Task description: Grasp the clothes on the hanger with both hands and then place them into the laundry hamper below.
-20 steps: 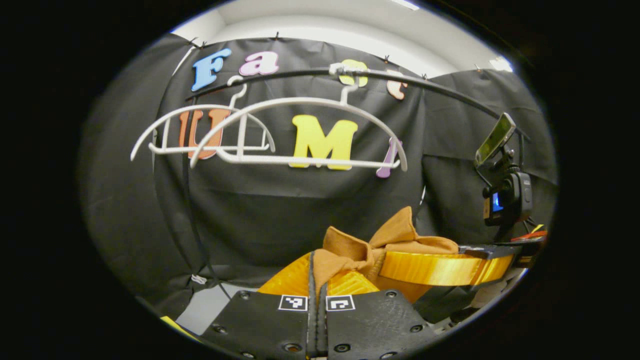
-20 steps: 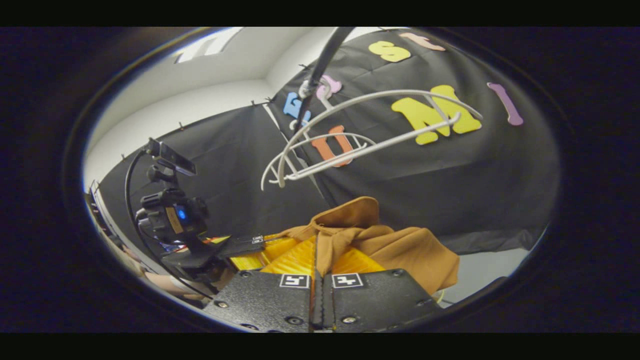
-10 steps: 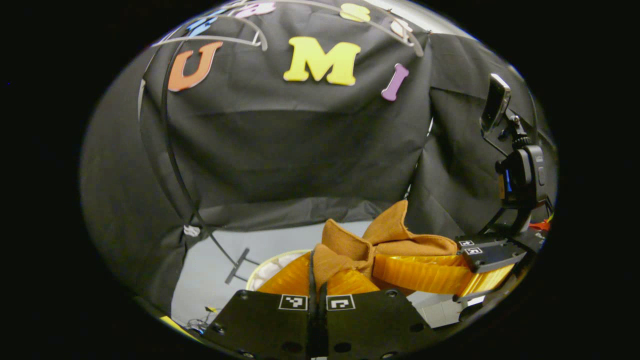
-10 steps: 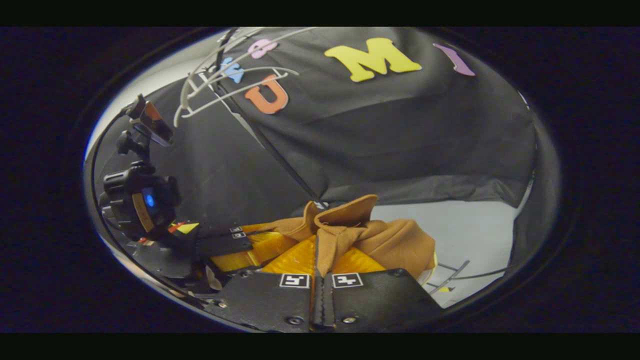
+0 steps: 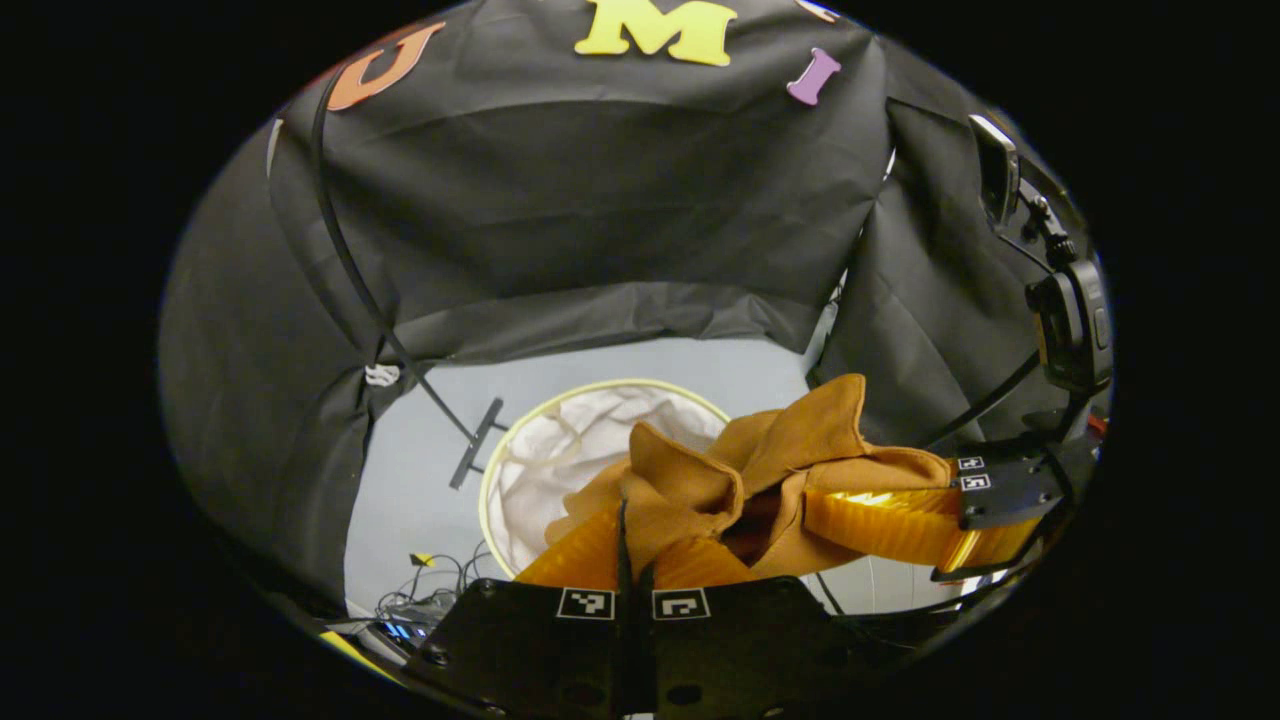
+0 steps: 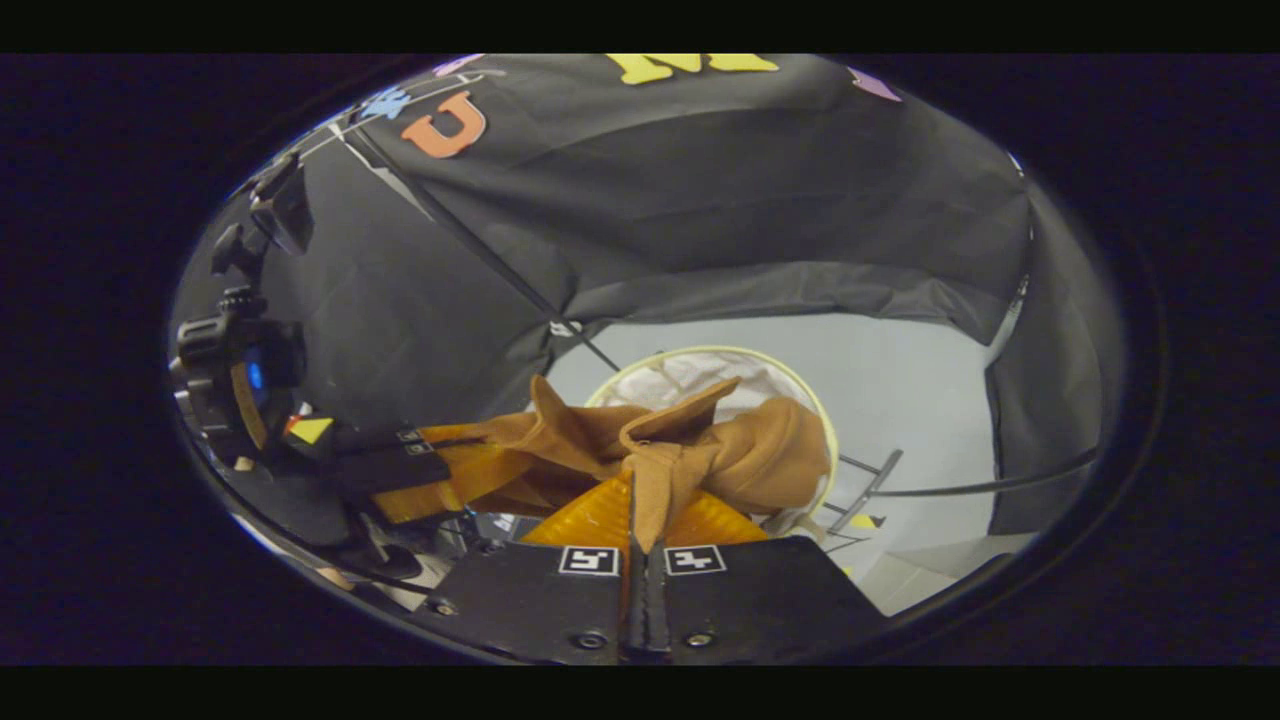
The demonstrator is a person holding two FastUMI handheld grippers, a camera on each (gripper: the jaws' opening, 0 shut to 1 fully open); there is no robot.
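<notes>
A brown garment (image 5: 690,485) is bunched between my two grippers, held above the floor. My left gripper (image 5: 632,545) is shut on a fold of it, orange fingers pressed together. From the right of the left gripper view the right gripper (image 5: 850,500) comes in, clamped on the garment's other end. In the right gripper view my right gripper (image 6: 640,510) is shut on the brown garment (image 6: 750,460), and the left gripper (image 6: 470,470) grips it from the left. Below stands the round laundry hamper (image 5: 492,470) with a pale rim and white lining; in the right gripper view, the cloth partly covers the hamper (image 6: 680,375).
A black rack leg (image 5: 400,355) slants down to a foot on the grey floor (image 5: 420,470) beside the hamper. Loose cables (image 5: 420,590) lie at the floor's near left. Another rack foot (image 6: 870,485) stands right of the hamper. Black cloth walls close in behind.
Both grippers have come down with the garment, tilting toward the floor. The white hangers and rail have slid out of sight above, and the hamper has come fully into sight below.
</notes>
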